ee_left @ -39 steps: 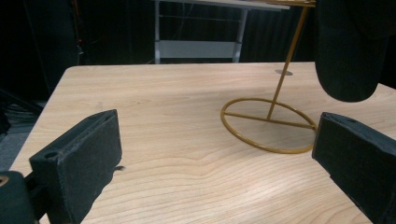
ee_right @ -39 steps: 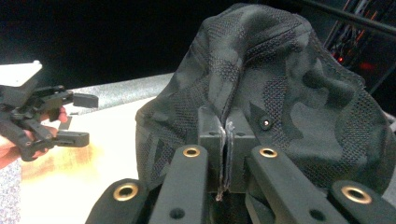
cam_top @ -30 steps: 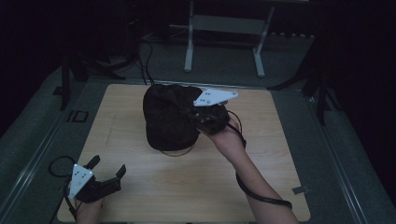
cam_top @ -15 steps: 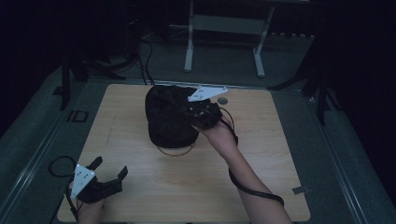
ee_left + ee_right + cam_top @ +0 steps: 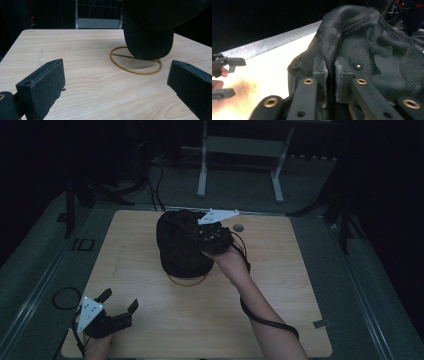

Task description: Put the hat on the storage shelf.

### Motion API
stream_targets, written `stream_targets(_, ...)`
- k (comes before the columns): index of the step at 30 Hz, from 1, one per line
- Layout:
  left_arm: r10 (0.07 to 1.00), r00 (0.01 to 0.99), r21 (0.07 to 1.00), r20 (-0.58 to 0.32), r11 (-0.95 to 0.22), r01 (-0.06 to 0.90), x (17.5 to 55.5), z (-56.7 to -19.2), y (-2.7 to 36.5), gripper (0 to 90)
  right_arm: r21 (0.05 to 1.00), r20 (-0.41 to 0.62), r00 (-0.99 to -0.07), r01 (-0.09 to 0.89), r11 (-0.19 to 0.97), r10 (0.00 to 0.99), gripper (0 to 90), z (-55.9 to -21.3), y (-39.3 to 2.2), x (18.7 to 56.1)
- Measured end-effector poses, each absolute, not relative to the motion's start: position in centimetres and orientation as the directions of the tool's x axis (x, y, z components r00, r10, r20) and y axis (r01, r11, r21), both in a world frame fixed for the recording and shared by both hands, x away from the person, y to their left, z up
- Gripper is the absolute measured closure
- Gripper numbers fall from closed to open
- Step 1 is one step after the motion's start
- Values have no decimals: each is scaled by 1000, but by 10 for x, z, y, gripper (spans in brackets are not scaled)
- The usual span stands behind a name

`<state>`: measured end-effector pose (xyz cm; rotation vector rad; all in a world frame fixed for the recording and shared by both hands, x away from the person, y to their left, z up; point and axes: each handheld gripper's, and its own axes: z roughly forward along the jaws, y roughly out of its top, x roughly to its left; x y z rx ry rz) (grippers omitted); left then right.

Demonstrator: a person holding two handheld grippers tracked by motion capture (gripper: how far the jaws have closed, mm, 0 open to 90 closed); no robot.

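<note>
A black mesh cap (image 5: 177,247) sits over a gold wire stand, whose ring base (image 5: 187,281) rests on the wooden table (image 5: 280,285). My right gripper (image 5: 199,238) is at the cap's right side. In the right gripper view its jaws (image 5: 331,68) stand a narrow slit apart with a fold of the cap (image 5: 372,50) between the pads; they have just been opening a little. My left gripper (image 5: 119,299) rests open near the table's front left corner, holding nothing. In the left gripper view it (image 5: 116,68) faces the ring (image 5: 135,71) and the cap (image 5: 147,30) from a distance.
A round hole (image 5: 238,227) marks the table top behind the cap. A metal frame (image 5: 240,150) stands on the floor beyond the far edge. The right gripper's cable (image 5: 265,320) loops over the table beside the forearm.
My right hand has shifted left and slightly down with the cap, which now sits a little farther left on the stand. The left gripper has stayed put.
</note>
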<state>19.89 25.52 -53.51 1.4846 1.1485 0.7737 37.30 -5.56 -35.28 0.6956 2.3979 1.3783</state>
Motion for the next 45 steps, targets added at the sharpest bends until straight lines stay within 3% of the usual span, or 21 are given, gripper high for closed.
stream_targets(6, 937, 332, 967, -110, 23, 255, 199, -535, 256, 21, 855, 0, -848, 274, 440, 529, 669, -358, -52, 375)
stream_targets(19, 937, 329, 966, -117, 31, 258, 199, -536, 256, 21, 876, 27, -856, 269, 400, 517, 566, -360, -63, 371)
stream_targets(28, 938, 325, 962, -121, 30, 272, 201, -538, 256, 21, 895, 11, -861, 235, 379, 508, 311, -356, -75, 361)
stream_targets(33, 937, 326, 961, -124, 32, 273, 201, -538, 256, 21, 903, 70, -873, 260, 341, 483, 147, -361, -85, 358)
stream_targets(45, 935, 330, 957, -127, 28, 288, 202, -541, 258, 21, 908, 24, -887, 212, 360, 462, 122, -379, -96, 345)
